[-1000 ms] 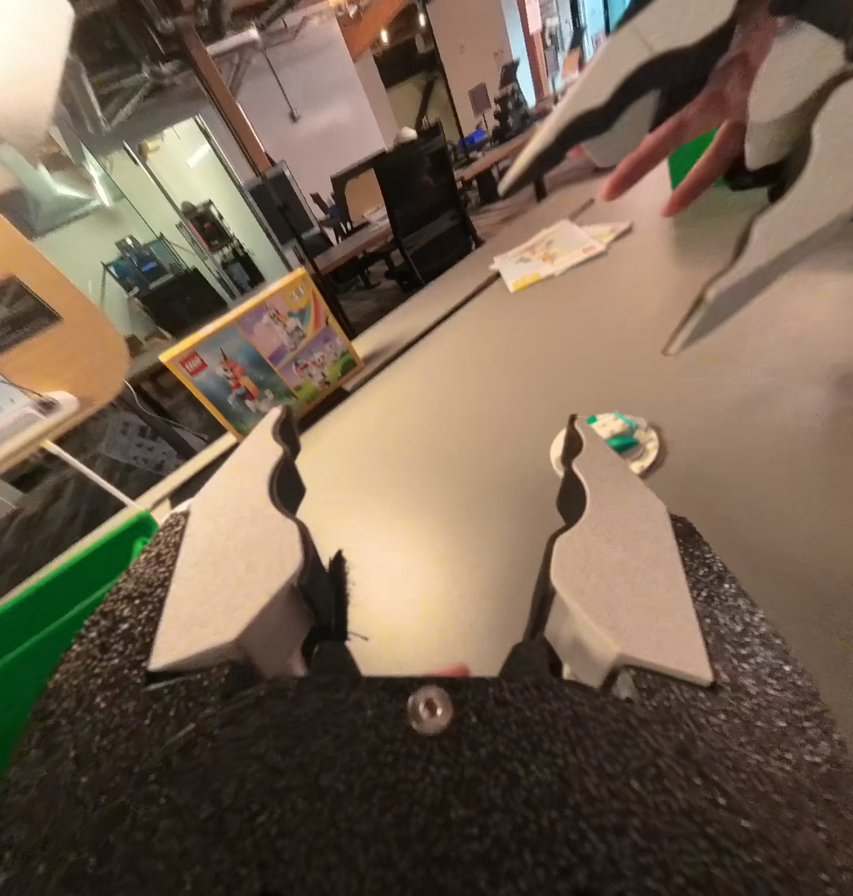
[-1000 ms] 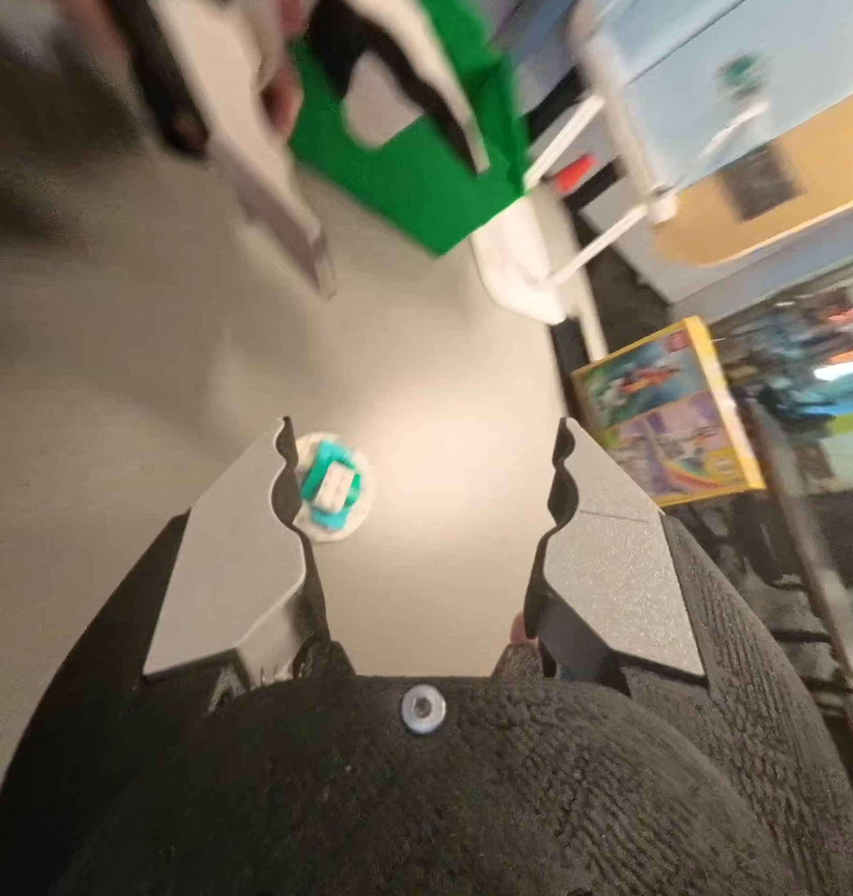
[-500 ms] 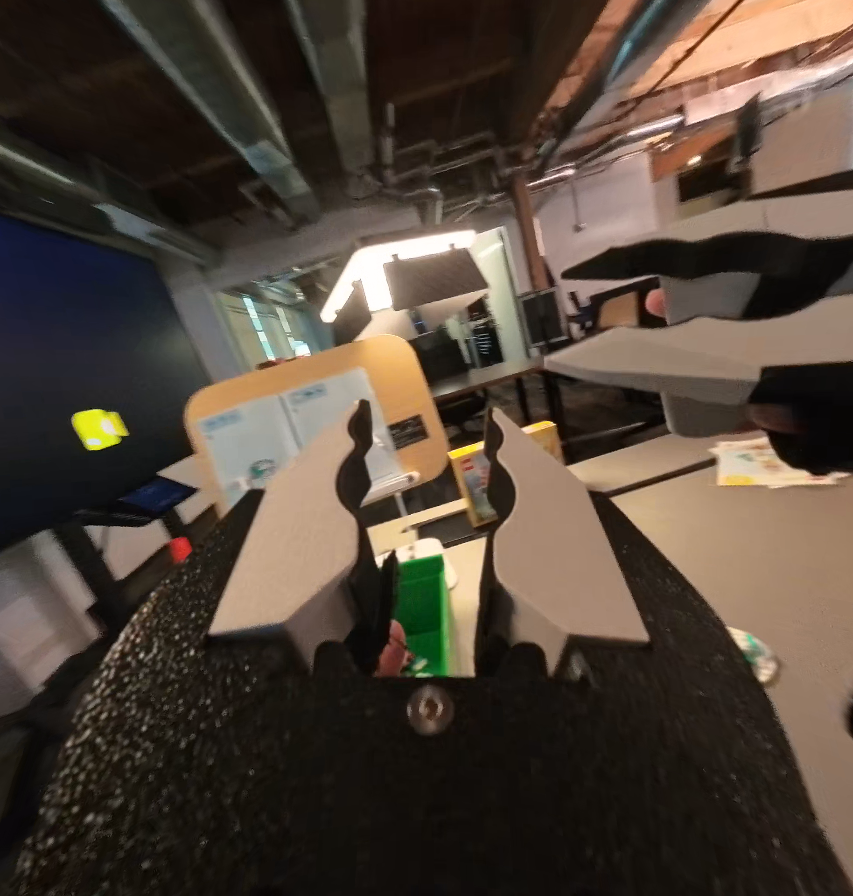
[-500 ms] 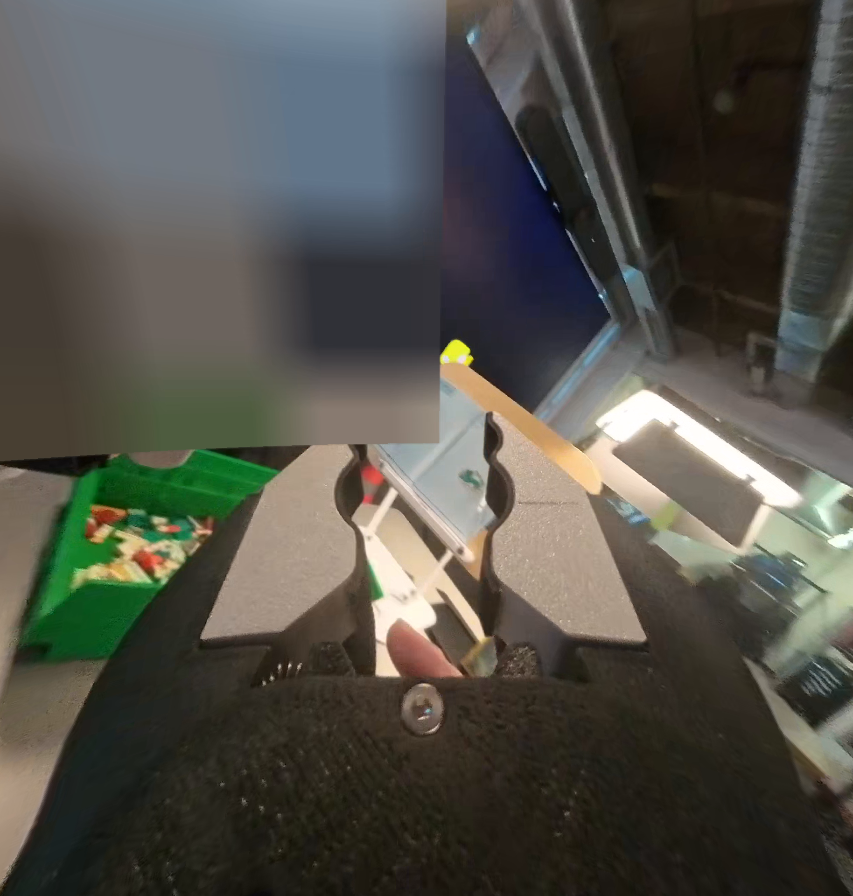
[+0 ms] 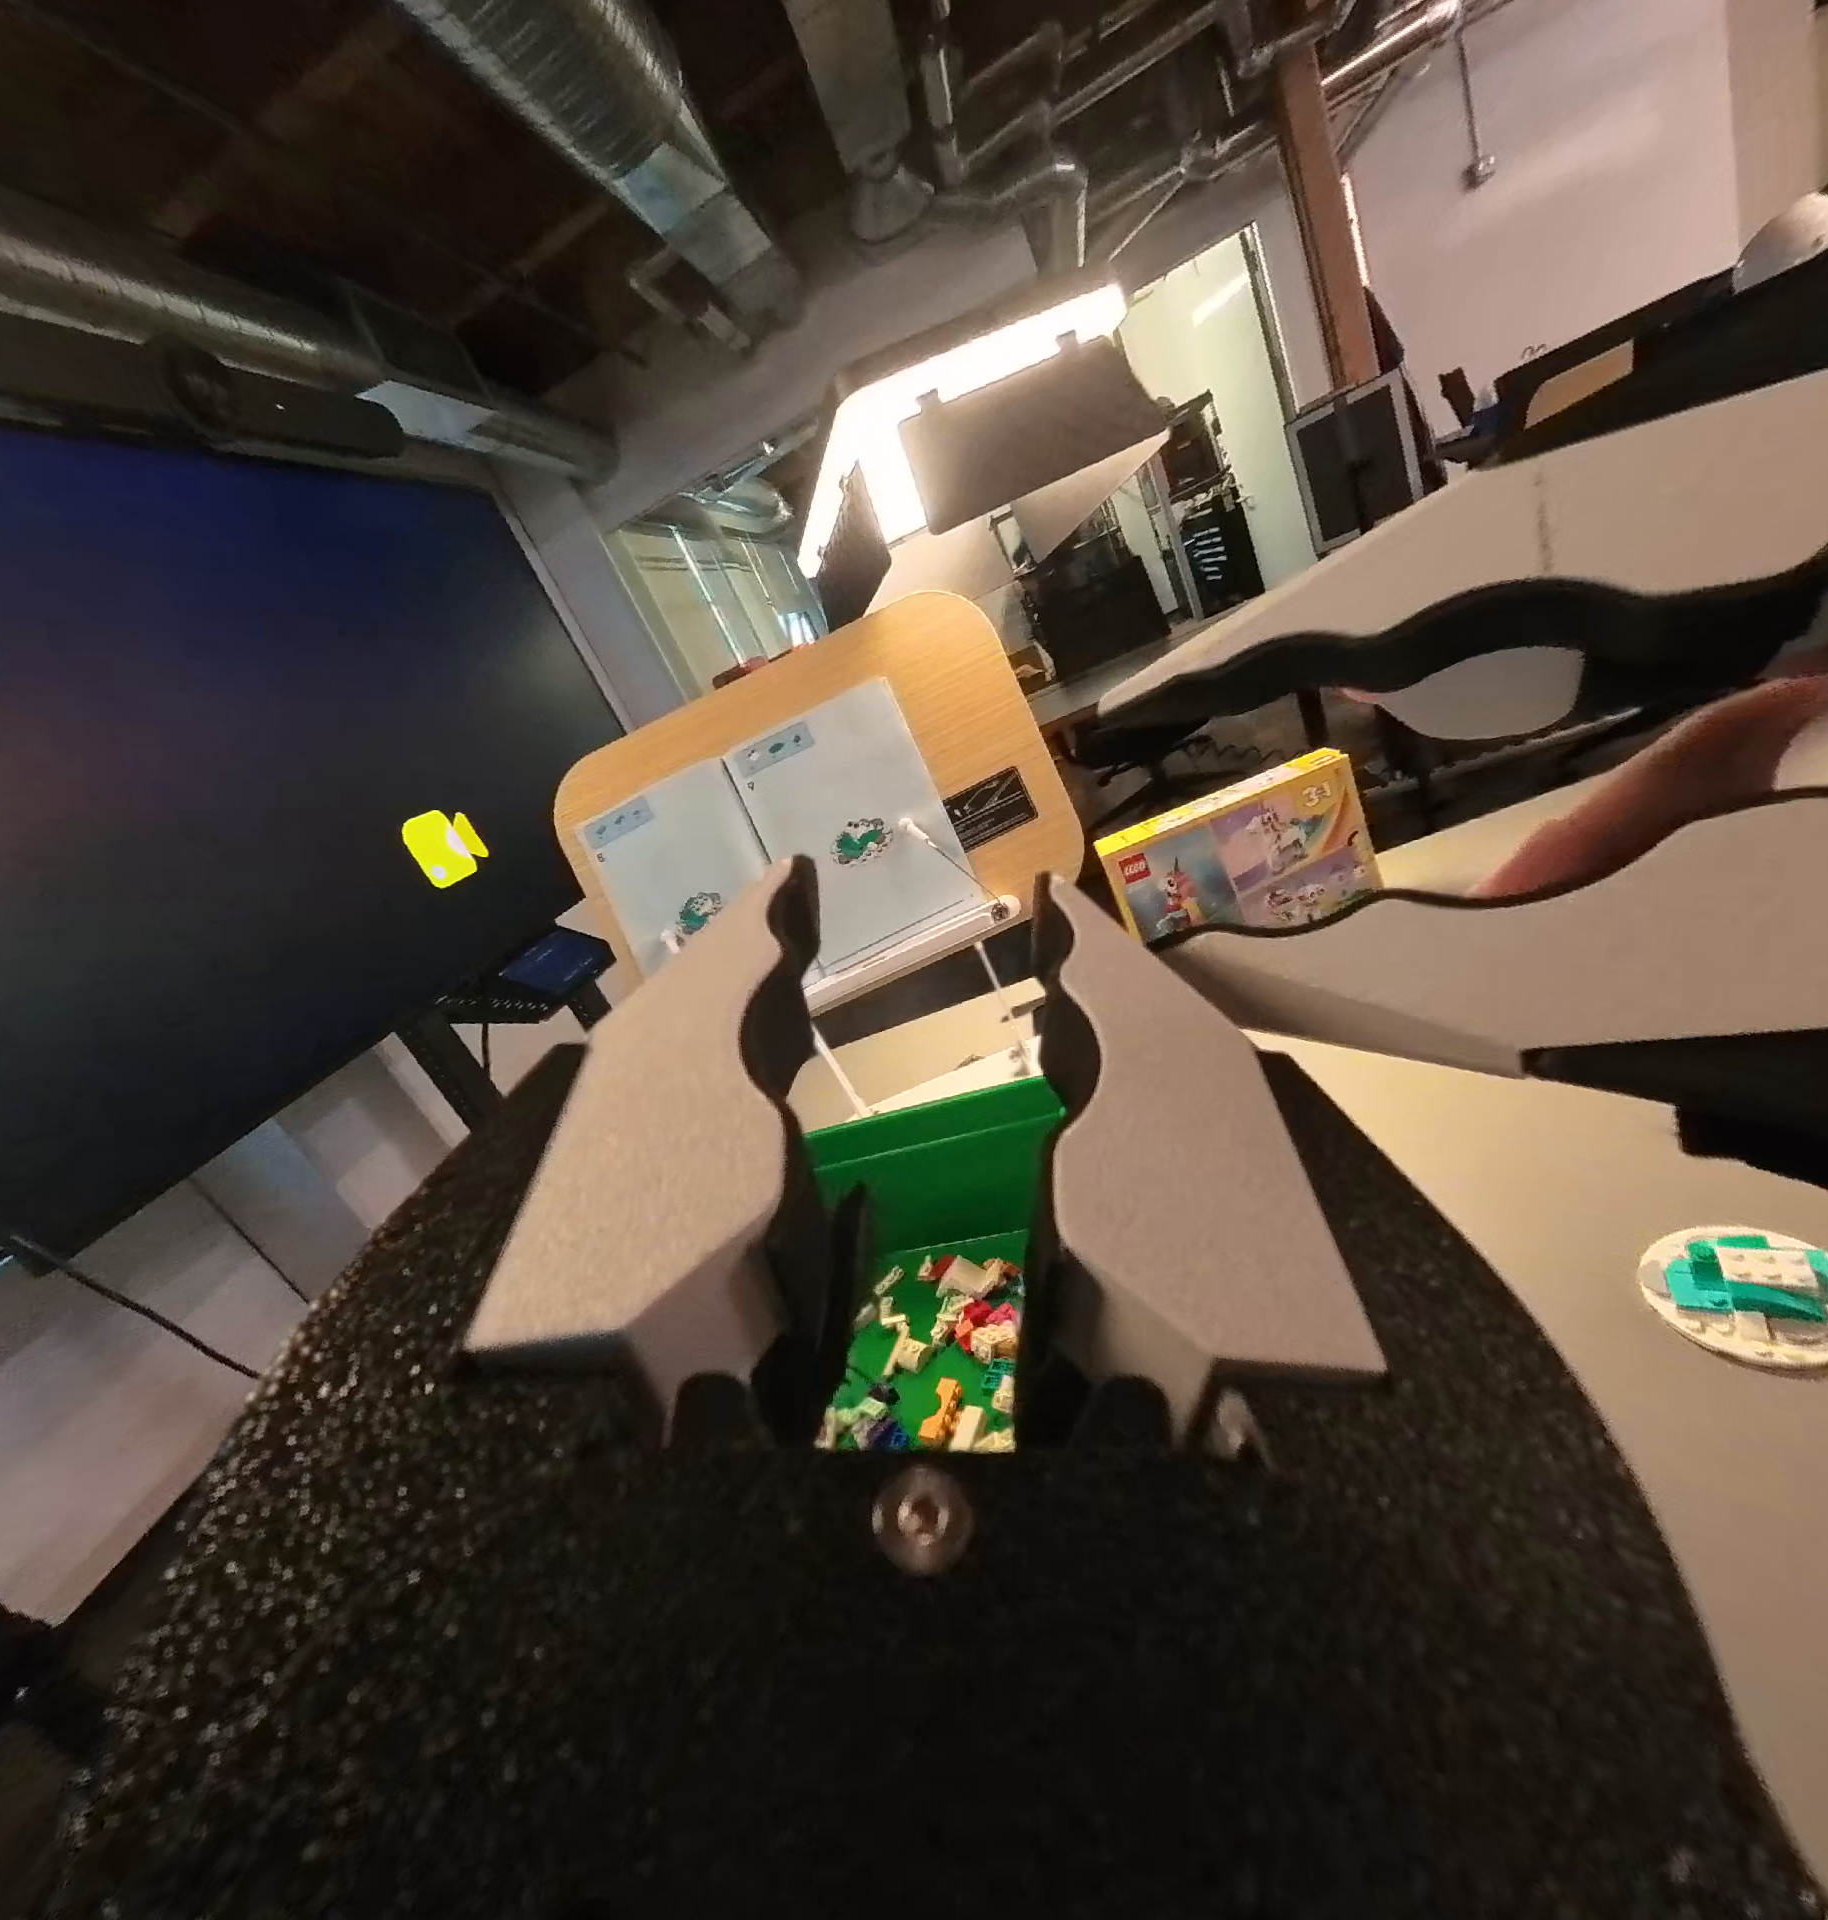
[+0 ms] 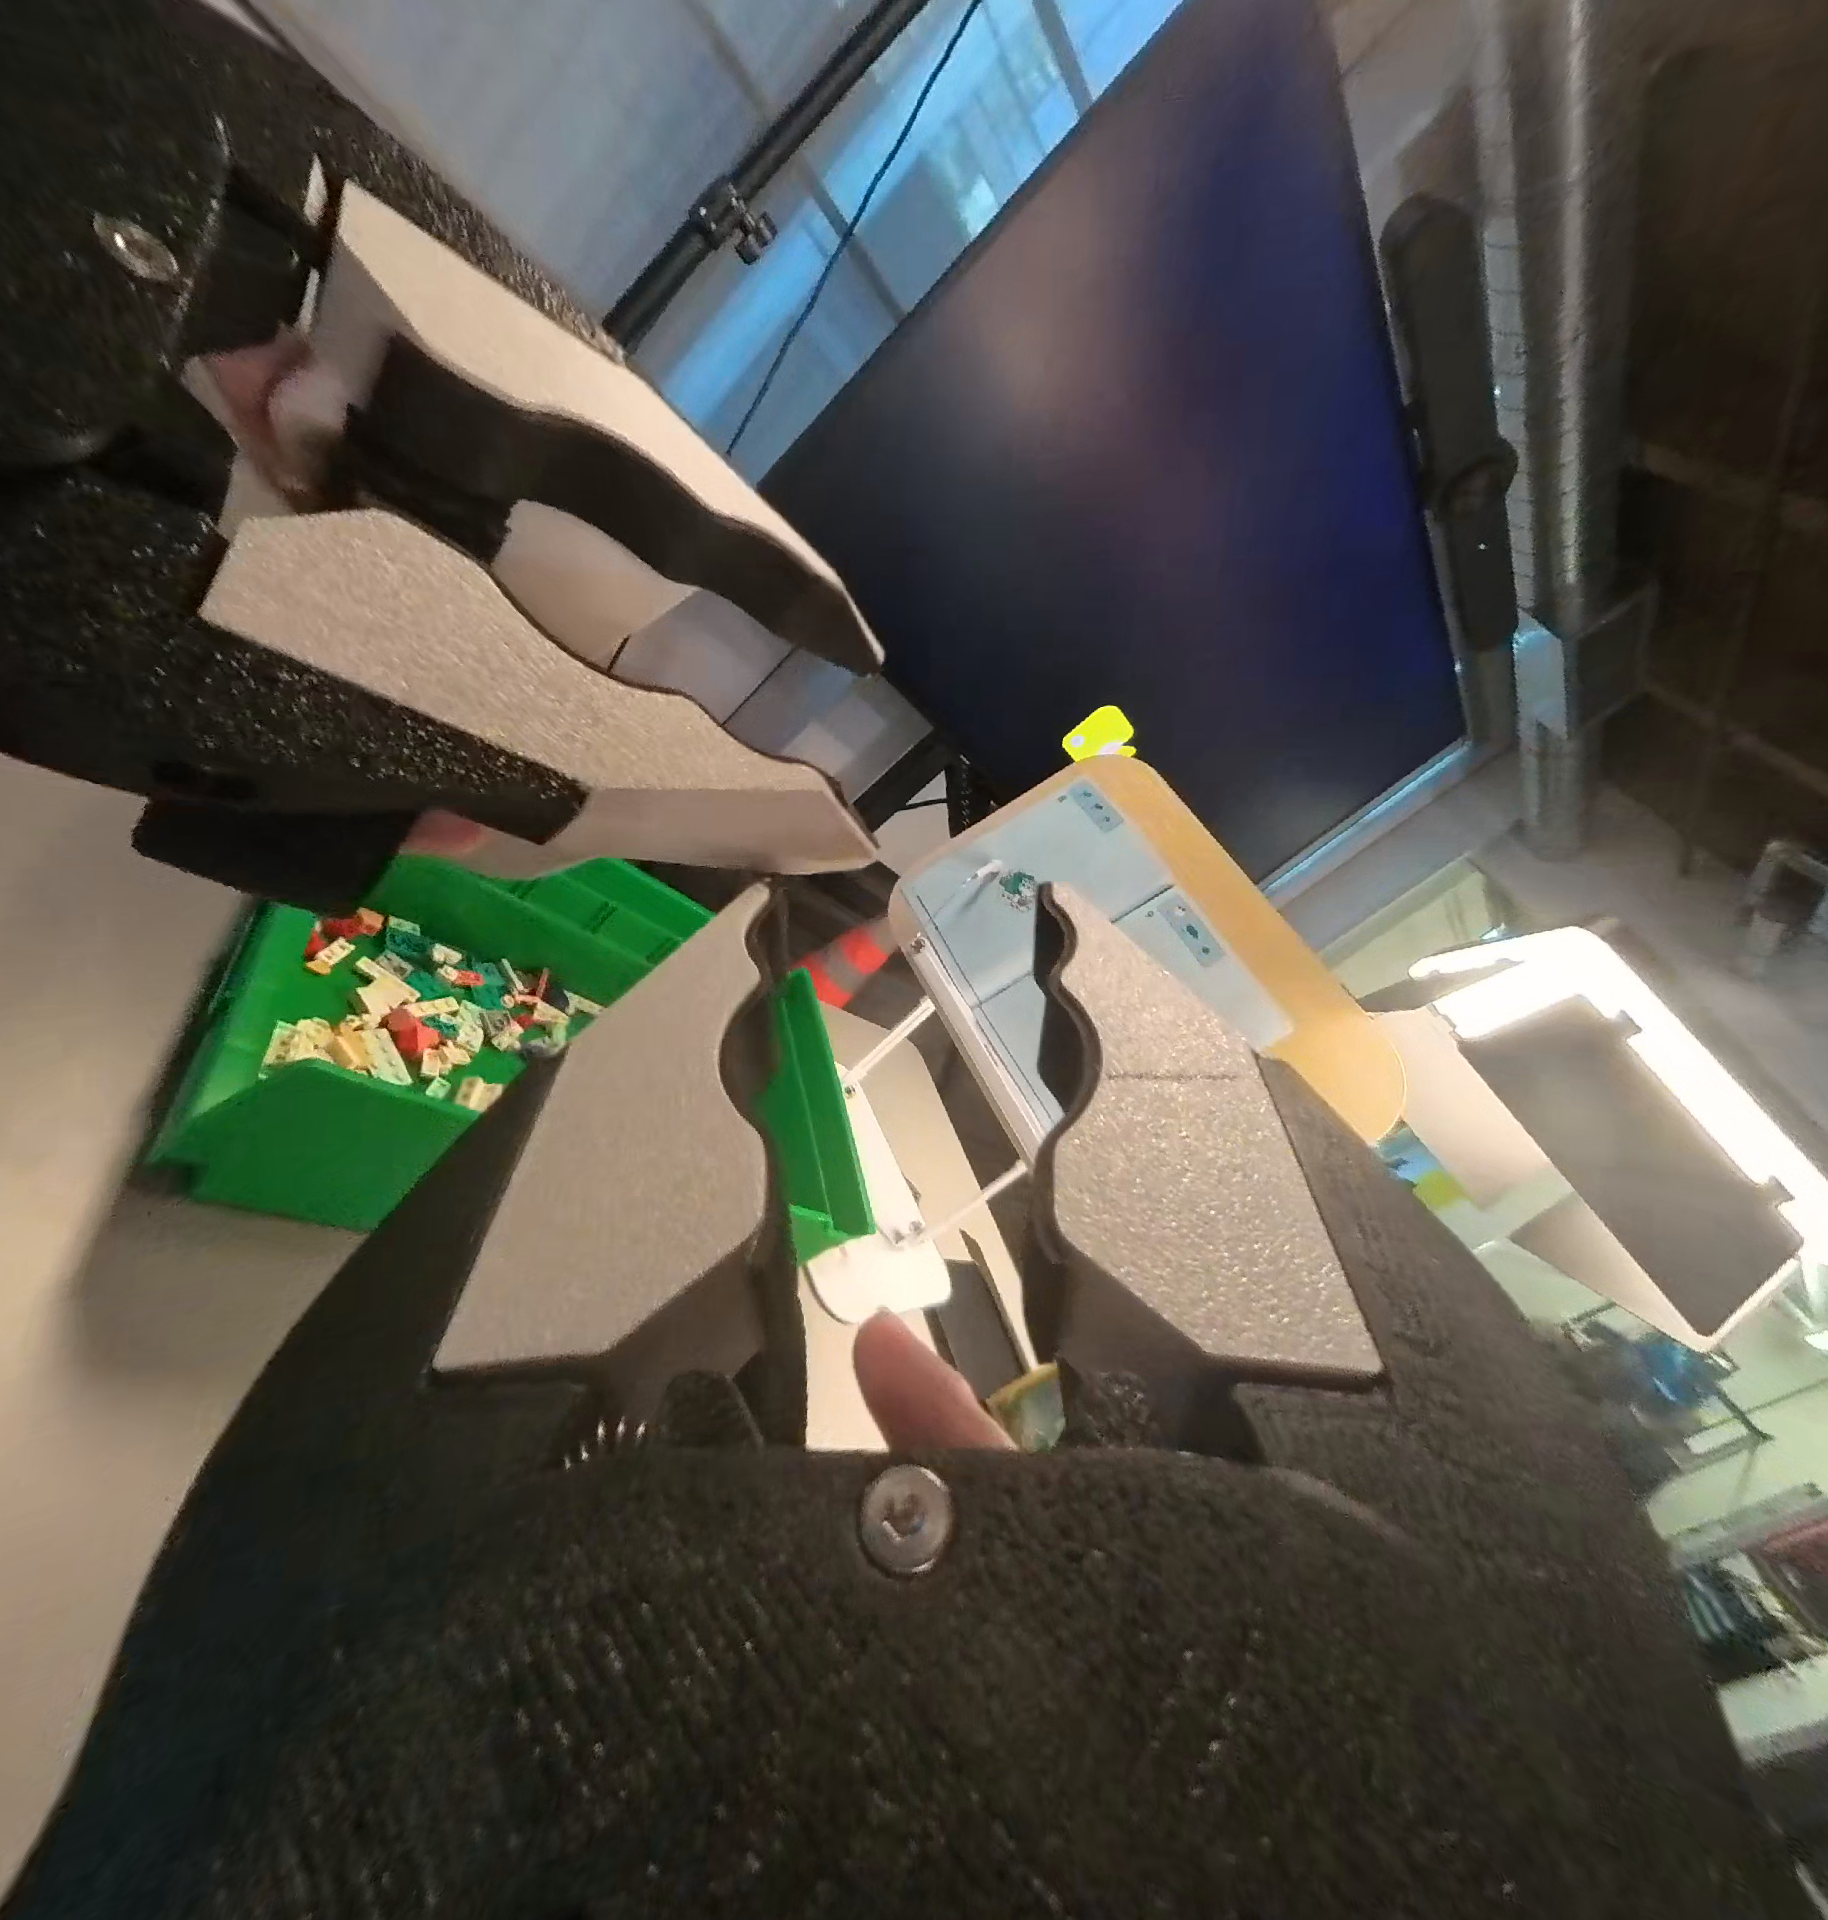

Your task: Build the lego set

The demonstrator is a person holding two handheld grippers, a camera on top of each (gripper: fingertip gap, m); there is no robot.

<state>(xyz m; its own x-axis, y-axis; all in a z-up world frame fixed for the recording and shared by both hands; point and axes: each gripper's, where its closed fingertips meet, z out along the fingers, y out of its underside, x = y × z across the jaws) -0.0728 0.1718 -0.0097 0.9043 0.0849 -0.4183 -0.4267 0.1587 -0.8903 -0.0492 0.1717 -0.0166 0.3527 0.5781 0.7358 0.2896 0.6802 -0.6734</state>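
Both grippers narrowed — part-open; nothing held.

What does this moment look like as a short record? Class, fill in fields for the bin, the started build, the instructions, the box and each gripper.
bin: green bin on the table, holding loose mixed-colour bricks
started build: round white plate with teal pieces, on the table, right of the bin
instructions: open booklet propped on a wooden stand
box: yellow set box upright at the table's far edge
left gripper: fingers apart, empty, over the bin
right gripper: fingers apart, empty
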